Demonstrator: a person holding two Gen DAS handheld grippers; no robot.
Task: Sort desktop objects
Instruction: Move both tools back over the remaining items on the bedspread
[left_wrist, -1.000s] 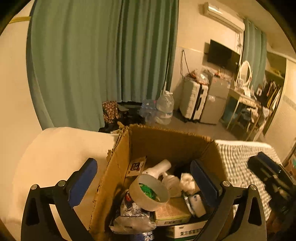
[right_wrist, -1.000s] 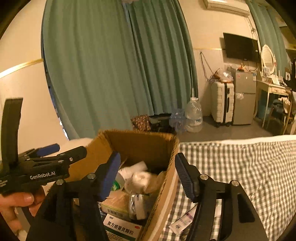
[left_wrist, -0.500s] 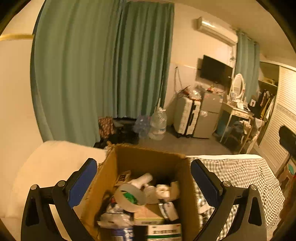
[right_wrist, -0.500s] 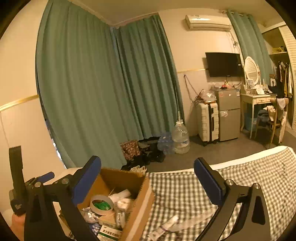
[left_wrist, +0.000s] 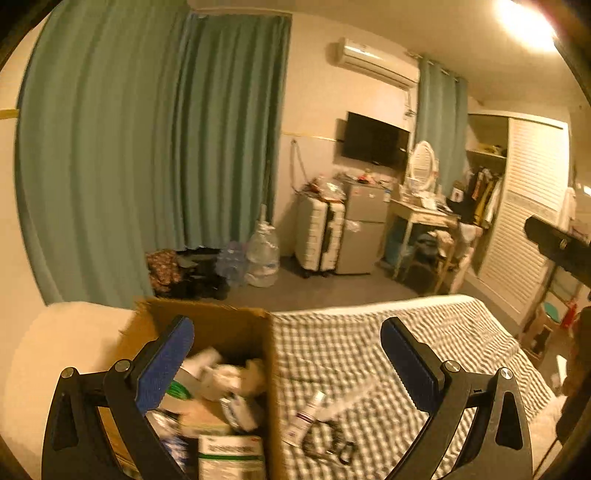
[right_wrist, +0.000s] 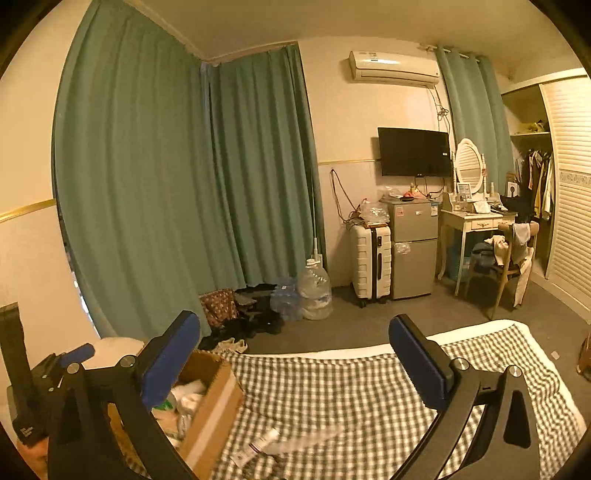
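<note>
— Cardboard box (left_wrist: 207, 325) on the left of the gingham bed cover (left_wrist: 369, 354): what's in it?
— Hard to say, the left wrist view is smeared. A tape roll (left_wrist: 177, 387) half behind the left tool's (left_wrist: 286, 363) near pad, a green-and-white carton (left_wrist: 231, 456) cut off by the frame edge, pale crumpled packets (left_wrist: 225, 376) I can't name.
— And on the bed?
— A small white tube (left_wrist: 304, 413) just beside the box wall, next to a dark tangle (left_wrist: 327, 441) — cable or strap, too blurred to tell.
— The tools?
— Both spread wide, nothing between the pads. The right tool (right_wrist: 295, 358) hangs over the bed; from it the tube (right_wrist: 262, 441) is partly cropped at the bottom, and its left finger covers part of the box (right_wrist: 212, 402).
— The other tool from there?
— Only a black edge at far left (right_wrist: 40, 376), pads mostly hidden.
</note>
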